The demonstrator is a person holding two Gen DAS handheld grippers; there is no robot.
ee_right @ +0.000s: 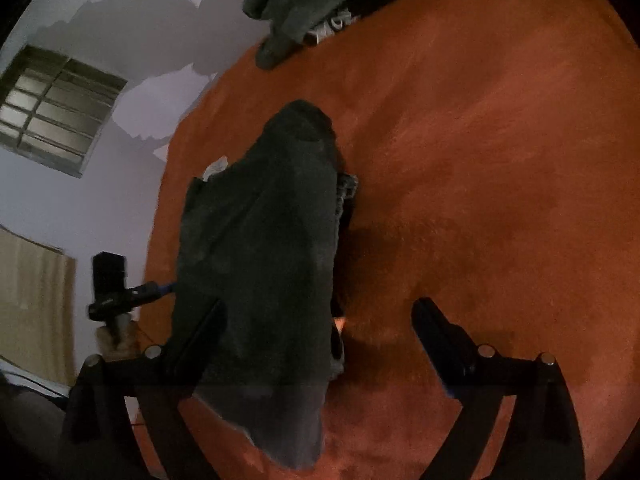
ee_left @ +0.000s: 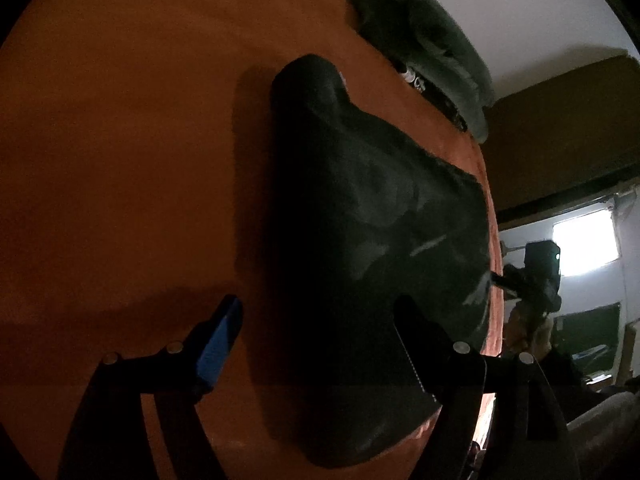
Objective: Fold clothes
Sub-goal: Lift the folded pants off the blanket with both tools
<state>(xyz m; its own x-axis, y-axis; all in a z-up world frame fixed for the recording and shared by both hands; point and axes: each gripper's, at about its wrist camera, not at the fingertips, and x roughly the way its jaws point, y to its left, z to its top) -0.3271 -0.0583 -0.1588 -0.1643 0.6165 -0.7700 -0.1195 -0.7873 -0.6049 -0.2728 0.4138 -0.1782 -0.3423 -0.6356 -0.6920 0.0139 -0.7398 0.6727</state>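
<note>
Lying across the rust-orange surface (ee_left: pixel 120 120) is the dark garment (ee_left: pixel 360 220), a long, partly folded piece running from close under my cameras away toward the far edge, where it narrows to a rounded end. I have the left hand-held gripper (ee_left: pixel 316 344) spread wide and released: its blue-padded finger sits over bare orange cloth beside the garment, the other finger over the dark fabric, and nothing is pinched between them. I have the right hand-held gripper (ee_right: pixel 320 332) likewise spread and holding nothing; one finger overlaps the garment's edge in the right wrist view, the other hangs over bare surface well to the side. In that same view the garment (ee_right: pixel 264 264) shows a layered side edge, with a scrap of pale fabric peeking out at its upper left. A grey-green heap of clothes (ee_left: pixel 432 52) lies at the far edge of the surface against the pale wall (ee_left: pixel 520 12), apart from the dark piece. Across the garment, each camera catches the opposite gripper and the hand (ee_right: pixel 116 336) gripping it. A barred window (ee_right: pixel 60 112) is set in the wall.
</note>
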